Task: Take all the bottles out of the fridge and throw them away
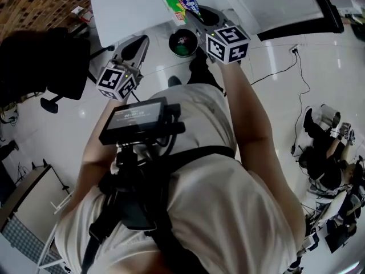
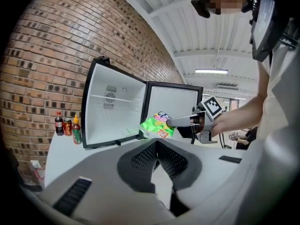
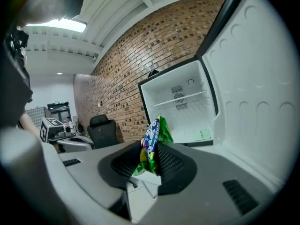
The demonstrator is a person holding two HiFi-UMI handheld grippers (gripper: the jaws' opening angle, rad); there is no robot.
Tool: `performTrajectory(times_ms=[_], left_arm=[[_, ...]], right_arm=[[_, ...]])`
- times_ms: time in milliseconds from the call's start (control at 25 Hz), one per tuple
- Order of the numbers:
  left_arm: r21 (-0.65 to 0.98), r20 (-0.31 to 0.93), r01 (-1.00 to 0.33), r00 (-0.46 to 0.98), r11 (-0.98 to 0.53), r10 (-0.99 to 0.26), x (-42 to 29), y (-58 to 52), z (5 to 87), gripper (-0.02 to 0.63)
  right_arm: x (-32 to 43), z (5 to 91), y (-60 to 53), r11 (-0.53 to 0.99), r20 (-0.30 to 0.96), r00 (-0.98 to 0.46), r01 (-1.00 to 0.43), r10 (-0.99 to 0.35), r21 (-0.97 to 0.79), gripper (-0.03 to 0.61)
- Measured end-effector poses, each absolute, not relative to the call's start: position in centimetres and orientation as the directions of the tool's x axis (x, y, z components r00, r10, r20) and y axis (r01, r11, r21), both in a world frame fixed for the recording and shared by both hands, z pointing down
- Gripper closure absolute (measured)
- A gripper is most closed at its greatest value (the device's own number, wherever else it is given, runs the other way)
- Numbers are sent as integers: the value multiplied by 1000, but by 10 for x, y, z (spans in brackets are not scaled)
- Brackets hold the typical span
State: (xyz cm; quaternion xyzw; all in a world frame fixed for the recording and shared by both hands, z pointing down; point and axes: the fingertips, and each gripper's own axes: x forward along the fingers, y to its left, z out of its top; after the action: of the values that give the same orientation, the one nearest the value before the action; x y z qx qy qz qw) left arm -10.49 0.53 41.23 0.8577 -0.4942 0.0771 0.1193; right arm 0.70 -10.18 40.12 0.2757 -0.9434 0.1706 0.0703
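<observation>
Brick wall behind; white beamed ceiling, one strip light on; glossy white tile floor; black office chair near white table.

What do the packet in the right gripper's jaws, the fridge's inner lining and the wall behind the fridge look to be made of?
Snack packet: thin printed plastic film, glossy; it creases and crumples.
Fridge lining: white moulded plastic, smooth and slightly shiny, with rounded moulded ribs on the door.
Wall: brick, matt and rough, with mortar joints showing; possibly only a facing.
</observation>
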Motion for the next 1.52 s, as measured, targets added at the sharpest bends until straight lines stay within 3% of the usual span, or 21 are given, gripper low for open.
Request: performTrajectory(times_ms=[480, 920, 1520], left_arm=[[145, 194, -816, 578, -559, -793, -111, 53, 395, 609], [167, 285, -859, 511, -484, -811, -87, 24, 431, 609], [164, 292, -912, 409, -376, -865, -99, 23, 406, 609]], right_arm=[[10, 398, -16, 760, 288, -796, -599, -532, -252, 479], [10, 489, -38, 825, 410, -840, -488, -355, -287, 479], [-23, 565, -49, 885, 569, -812, -354, -130, -303, 480]])
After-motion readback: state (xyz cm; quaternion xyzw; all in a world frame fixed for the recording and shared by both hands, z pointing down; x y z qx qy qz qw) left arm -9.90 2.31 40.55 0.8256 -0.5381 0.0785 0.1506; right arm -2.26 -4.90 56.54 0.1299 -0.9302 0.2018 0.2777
